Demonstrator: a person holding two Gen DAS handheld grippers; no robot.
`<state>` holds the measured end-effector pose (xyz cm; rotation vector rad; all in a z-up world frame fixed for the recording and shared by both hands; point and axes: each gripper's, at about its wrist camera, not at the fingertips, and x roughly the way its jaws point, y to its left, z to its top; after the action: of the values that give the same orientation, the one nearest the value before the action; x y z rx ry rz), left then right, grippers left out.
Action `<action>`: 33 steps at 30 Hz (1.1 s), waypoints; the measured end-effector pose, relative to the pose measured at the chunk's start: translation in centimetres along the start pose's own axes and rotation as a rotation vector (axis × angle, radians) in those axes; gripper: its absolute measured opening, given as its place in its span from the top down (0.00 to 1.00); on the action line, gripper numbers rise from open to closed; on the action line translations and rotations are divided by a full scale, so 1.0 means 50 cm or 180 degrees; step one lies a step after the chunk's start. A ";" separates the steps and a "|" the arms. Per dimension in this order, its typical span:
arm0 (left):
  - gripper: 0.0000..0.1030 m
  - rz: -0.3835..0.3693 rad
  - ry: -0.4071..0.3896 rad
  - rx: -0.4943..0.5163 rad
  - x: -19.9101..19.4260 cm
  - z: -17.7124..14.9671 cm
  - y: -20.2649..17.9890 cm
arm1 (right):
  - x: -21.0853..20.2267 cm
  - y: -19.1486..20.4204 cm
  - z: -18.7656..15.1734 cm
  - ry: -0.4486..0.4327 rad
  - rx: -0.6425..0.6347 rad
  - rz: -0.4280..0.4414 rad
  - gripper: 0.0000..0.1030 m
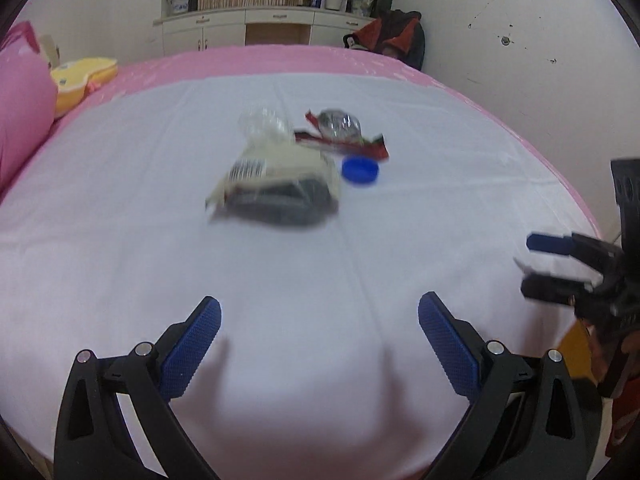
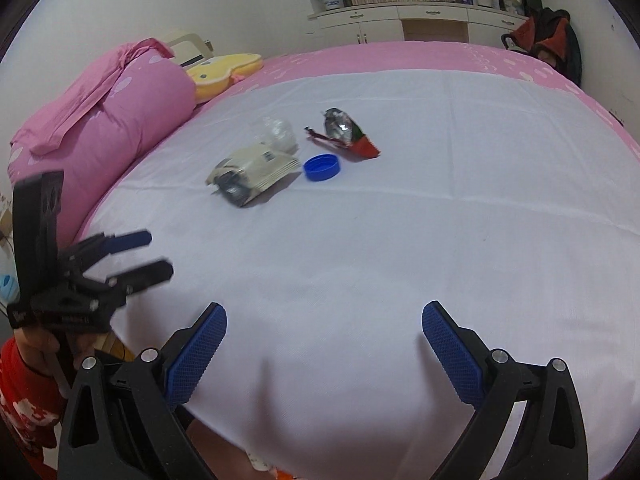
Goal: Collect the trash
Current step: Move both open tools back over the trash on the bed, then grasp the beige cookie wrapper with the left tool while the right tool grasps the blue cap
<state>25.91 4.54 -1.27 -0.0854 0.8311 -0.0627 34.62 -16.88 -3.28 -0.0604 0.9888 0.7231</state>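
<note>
Hovering empty with jaws spread wide, the left tool (image 1: 319,322) and right tool (image 2: 324,326) face trash clustered mid-bed on the white sheet (image 2: 400,240): a cream wrapper (image 2: 252,174), a blue cap (image 2: 322,167), clear plastic (image 2: 278,134) and a foil wrapper (image 2: 344,132). All look light; the crinkly wrappers probably pinch best at an edge, the stiff cap across its rim.

On the bed (image 2: 440,240) the trash lies grouped: cap (image 2: 322,167) between packet (image 2: 252,174) at left and foil wrapper (image 2: 344,134) behind it; clear plastic (image 2: 278,134) behind the packet; pillows (image 2: 120,120) far left.
</note>
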 end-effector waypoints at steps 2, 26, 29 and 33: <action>0.05 0.0053 -0.0043 0.0073 0.028 0.033 0.001 | 0.010 -0.014 0.007 -0.0002 0.0032 -0.0003 0.04; 0.50 -0.0173 -0.0035 -0.0179 0.212 0.143 0.084 | 0.064 -0.054 0.065 -0.0103 -0.0041 0.0022 0.04; 0.66 -0.0201 -0.0082 -0.0179 0.195 0.136 0.087 | 0.079 -0.047 0.085 -0.0122 -0.0023 0.0012 0.04; 0.98 -0.0265 -0.0156 -0.0163 0.173 0.132 0.087 | 0.093 -0.034 0.101 -0.0141 -0.0021 0.0026 0.04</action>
<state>36.70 8.43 -3.61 -0.1694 0.7800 -0.1174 40.95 -13.90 -4.50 -0.0460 0.9449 0.7323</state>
